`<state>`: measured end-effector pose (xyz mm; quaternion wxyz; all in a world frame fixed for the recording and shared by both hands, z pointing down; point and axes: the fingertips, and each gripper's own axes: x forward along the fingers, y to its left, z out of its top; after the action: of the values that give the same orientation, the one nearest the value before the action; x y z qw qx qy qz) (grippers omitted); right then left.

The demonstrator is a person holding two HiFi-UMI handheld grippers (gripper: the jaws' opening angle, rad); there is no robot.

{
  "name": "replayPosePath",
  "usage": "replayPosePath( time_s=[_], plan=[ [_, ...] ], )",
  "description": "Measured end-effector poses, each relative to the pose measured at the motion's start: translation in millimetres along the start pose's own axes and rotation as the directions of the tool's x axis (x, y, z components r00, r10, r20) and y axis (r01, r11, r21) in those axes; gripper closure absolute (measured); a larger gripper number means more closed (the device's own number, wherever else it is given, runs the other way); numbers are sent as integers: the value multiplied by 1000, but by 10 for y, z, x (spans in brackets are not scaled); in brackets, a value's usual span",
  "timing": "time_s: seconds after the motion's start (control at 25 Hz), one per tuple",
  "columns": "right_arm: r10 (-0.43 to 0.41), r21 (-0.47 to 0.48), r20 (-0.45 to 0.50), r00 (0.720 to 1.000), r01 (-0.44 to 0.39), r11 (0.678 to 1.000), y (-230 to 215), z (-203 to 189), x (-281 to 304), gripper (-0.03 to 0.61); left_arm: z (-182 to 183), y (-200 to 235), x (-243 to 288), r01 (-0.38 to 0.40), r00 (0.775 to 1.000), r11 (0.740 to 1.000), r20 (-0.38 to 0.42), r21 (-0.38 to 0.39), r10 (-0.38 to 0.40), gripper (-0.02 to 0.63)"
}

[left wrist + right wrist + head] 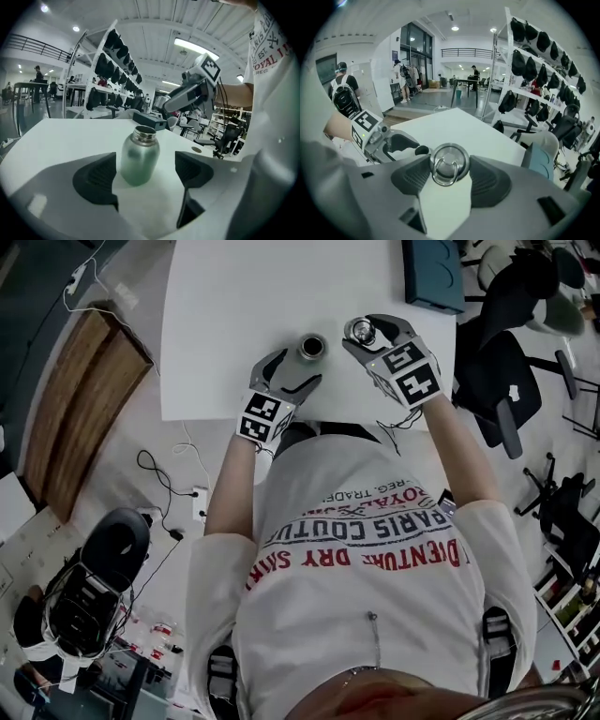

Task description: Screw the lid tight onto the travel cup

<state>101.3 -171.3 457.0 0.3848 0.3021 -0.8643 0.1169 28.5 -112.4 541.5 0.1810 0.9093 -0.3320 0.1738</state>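
Observation:
The steel travel cup (311, 346) stands upright and uncapped on the white table (234, 324), near its front edge. My left gripper (298, 369) is open around the cup. In the left gripper view the cup (139, 157) sits between the two pads with a gap on each side. My right gripper (369, 333) is just right of the cup, lifted off the table and shut on the round metal lid (361, 331). In the right gripper view the lid (450, 161), with its wire ring, is clamped between the pads, and the left gripper (389, 140) lies beyond it.
A teal box (433, 273) lies at the table's far right corner. A black office chair (506, 362) stands right of the table. Cables (169, 493) and a wooden board (75, 399) lie on the floor to the left. My body is against the table's front edge.

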Motion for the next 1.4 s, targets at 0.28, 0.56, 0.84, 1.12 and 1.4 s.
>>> replayPosePath(
  time_s=[0.28,0.56,0.84,1.12,1.4],
  plan=[
    [56,-63,-32,998,-58,996,193,193,27,313,-20,50,355,-6,1000,995,28,95,3,199],
    [147,-155,-92,985,-160,975,489,274,201,313,-92,127,556,-13,1000,987,19,159,10,205],
    [252,-251,-176,952,-291,923,758,265,423,313,-112,189,578,0,999,984,42,176,-8,232],
    [305,-369,-250,919,-381,848,868,184,593,313,-134,192,578,52,997,980,46,194,-62,232],
    [261,-484,-315,913,-391,783,870,31,714,313,-121,178,543,69,995,977,53,200,-81,232]
  ],
)
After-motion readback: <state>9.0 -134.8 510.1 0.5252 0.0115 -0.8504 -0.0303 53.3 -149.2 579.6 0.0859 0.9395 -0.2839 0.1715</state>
